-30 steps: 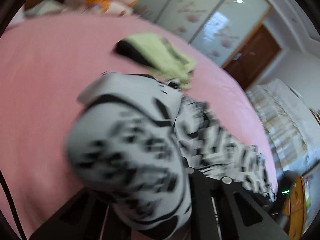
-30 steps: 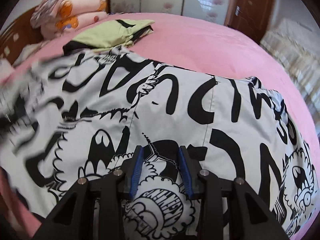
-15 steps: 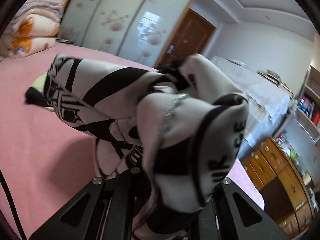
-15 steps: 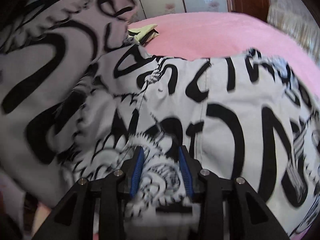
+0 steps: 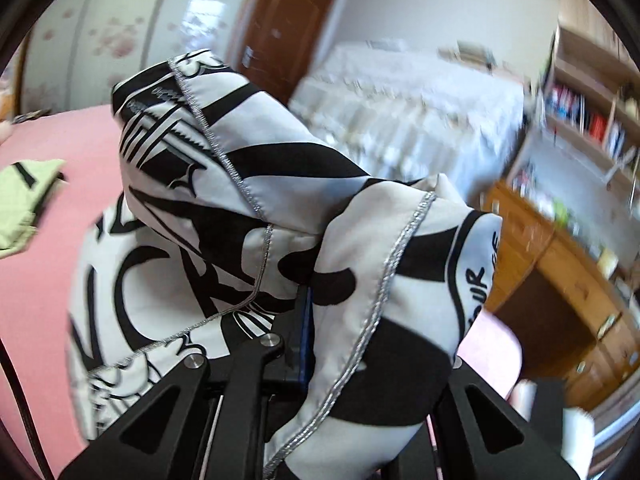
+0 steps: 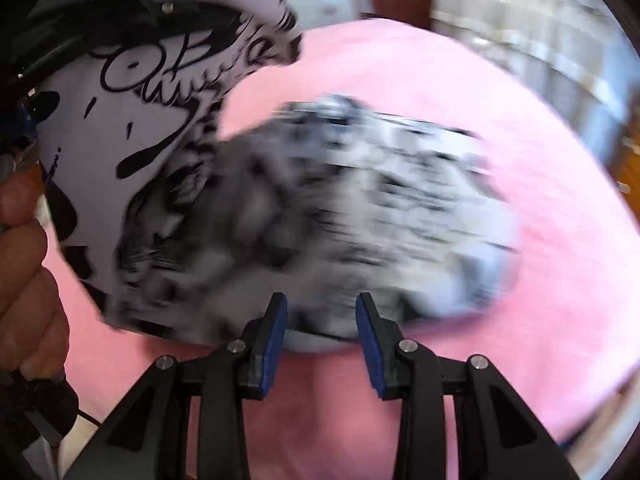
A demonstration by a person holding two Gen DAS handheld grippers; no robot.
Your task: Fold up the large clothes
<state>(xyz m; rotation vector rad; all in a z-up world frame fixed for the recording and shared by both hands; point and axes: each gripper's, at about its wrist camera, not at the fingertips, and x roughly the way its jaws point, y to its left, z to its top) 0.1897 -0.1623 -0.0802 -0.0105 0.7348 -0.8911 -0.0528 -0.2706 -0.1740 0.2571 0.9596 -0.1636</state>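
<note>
a: two grippers, one garment. left gripper (image 5: 320, 344) is clamped on a bunch of the black-and-white printed garment (image 5: 248, 208), with a silver-stitched hem draped over its fingers; only one blue pad (image 5: 305, 332) peeks out, the other is buried in cloth. the held end is raised off the pink bed (image 5: 44, 264).

b: and the right gripper (image 6: 321, 334)?

a: its jaws stand apart, blue pads (image 6: 276, 340) bare, nothing between them. the garment's lower mass (image 6: 360, 216) lies heaped on the bed (image 6: 520, 280) just beyond the fingertips, heavily blurred. the raised part (image 6: 160, 92) hangs at upper left, beside the person's left hand (image 6: 28, 280).

b: how should the step in hand be done well?

a: judged from this view, the job is to spread the piece flat before any fold. the free gripper would do best to find a hem or corner opposite the held end, not the middle of the heap; a mid-cloth pinch would likely take several layers and lock in creases.

b: any risk?

a: the fabric looks thin and slippery, so a shallow bite may slide out under tension. pull the two ends apart gently, keeping clear of the folded green garment (image 5: 24, 204) farther along the bed.

b: can the exact hem be seen?

a: not in the right view; blur hides it.
</note>
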